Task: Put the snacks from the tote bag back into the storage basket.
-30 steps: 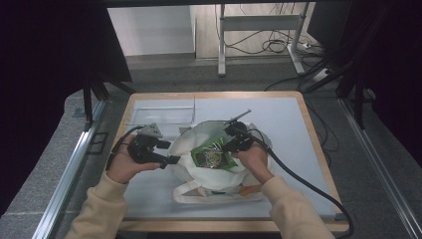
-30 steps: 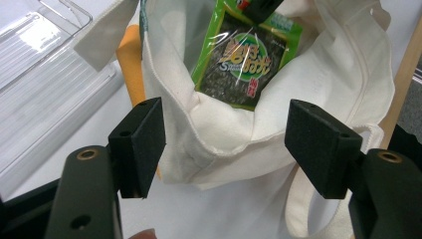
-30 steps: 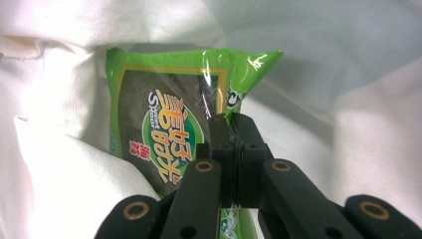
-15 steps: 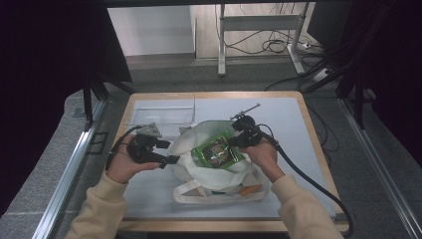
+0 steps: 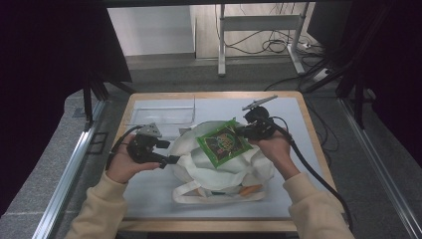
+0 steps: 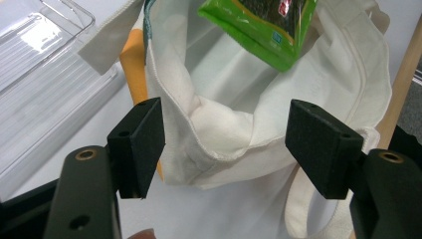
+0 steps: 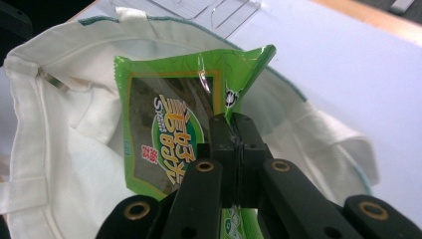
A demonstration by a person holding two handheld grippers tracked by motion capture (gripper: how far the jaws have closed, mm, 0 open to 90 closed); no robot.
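The right gripper [image 7: 234, 130] is clenched on the edge of the green packet [image 5: 222, 143] — light, thin, slippery, best held by its seam — while the left gripper [image 6: 226, 147] stands released at the soft bag [image 6: 239, 124].

Cloth bag [image 5: 219, 169] in the middle of the table [image 5: 298, 107], snack packet [image 5: 222, 143] above the bag's open mouth, clear tray [image 5: 161, 115] behind and left of the bag, left gripper [image 5: 166, 152] at the bag's left edge, right gripper [image 5: 242, 131] at the packet's right edge, over the bag
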